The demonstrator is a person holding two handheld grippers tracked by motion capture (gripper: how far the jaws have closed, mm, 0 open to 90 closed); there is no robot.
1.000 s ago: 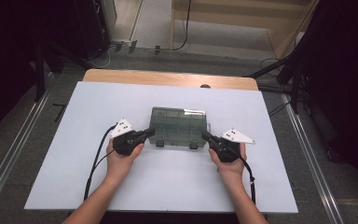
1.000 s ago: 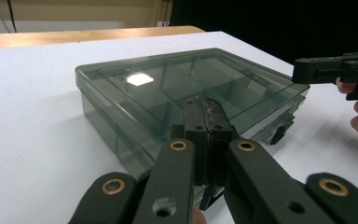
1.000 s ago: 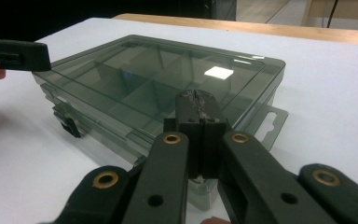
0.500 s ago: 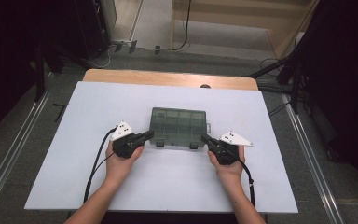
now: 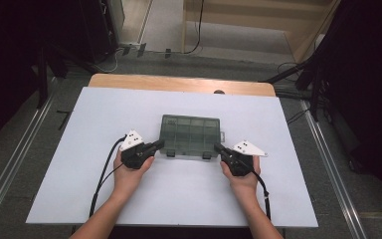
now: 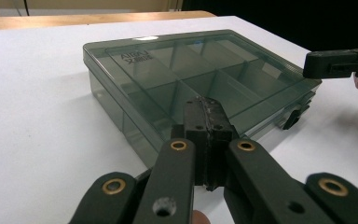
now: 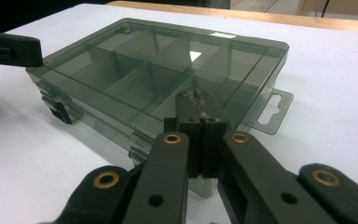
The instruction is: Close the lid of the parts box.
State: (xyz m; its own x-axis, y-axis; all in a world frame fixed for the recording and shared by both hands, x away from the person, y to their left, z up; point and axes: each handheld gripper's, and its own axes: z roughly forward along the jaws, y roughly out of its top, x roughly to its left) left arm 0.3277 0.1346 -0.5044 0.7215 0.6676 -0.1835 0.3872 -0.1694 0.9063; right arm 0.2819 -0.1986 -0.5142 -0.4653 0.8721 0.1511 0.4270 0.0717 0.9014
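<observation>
High view, one compartment box [image 5: 191, 134], two grippers

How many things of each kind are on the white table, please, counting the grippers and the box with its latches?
Smoky clear compartment box, lid closed: 1
Dark latches on its near edge, left latch and right latch: 2
Hand-held grippers, both with jaws shut, left gripper and right gripper: 2
Total: 5

High view looks down over the table [image 5: 79, 129]; both gripper views face the compartment box [image 5: 191, 135] closely from opposite ends.
</observation>
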